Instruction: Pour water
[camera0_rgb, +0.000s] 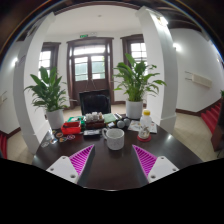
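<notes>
While the gripper (112, 160) is held with its pink-padded fingers spread and nothing between them, a white mug (114, 138) is seen just ahead at twelve o'clock on the dark table (110, 172). A capped bottle (144, 123), probably the water source, stands beyond at one o'clock, apart from the mug, so a reach is judged needed.

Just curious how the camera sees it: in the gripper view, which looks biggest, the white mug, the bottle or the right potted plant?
1. Right potted plant, though it stands farthest away.
2. White mug and bottle look alike; the mug is nearer, just ahead of the open gripper, so I won't rank them.
</notes>
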